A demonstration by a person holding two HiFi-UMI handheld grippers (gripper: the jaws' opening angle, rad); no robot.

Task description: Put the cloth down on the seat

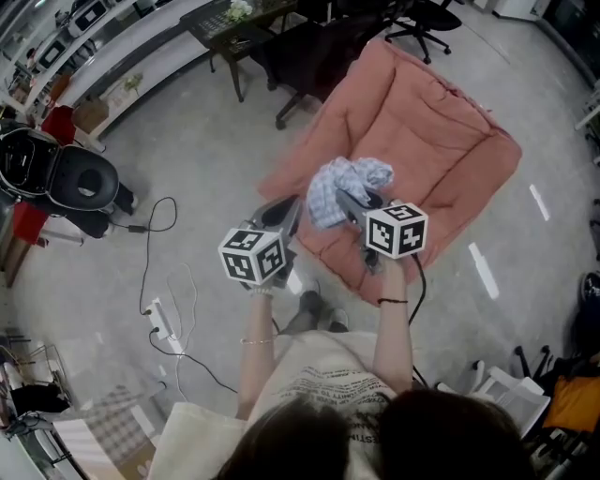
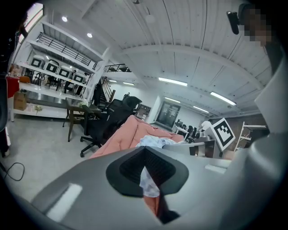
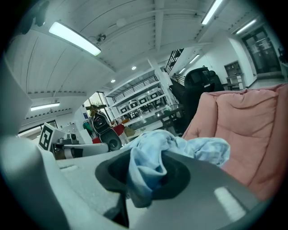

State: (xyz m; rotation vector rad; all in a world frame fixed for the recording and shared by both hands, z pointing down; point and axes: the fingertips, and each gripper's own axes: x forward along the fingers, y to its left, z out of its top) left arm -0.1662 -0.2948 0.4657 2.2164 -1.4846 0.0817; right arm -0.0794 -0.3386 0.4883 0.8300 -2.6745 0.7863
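Observation:
A crumpled light-blue checked cloth (image 1: pixel 345 185) hangs just above the front part of a pink cushioned seat (image 1: pixel 441 141). My right gripper (image 1: pixel 354 204) is shut on it; in the right gripper view the cloth (image 3: pixel 180 146) bulges out between the pads of the right gripper (image 3: pixel 144 175), with the seat (image 3: pixel 252 121) behind. My left gripper (image 1: pixel 286 214) is at the cloth's left edge. In the left gripper view its jaws (image 2: pixel 146 157) stand almost together with a strip of cloth (image 2: pixel 149 182) between them, and the rest of the cloth (image 2: pixel 150 142) shows beyond, over the seat (image 2: pixel 128 132).
A black office chair (image 1: pixel 314 56) and a dark table (image 1: pixel 234 28) stand behind the seat's left side. A power strip (image 1: pixel 159 319) with cables lies on the grey floor at my left. A black rounded machine (image 1: pixel 56 173) sits far left. The person's feet (image 1: pixel 314 314) are by the seat's front edge.

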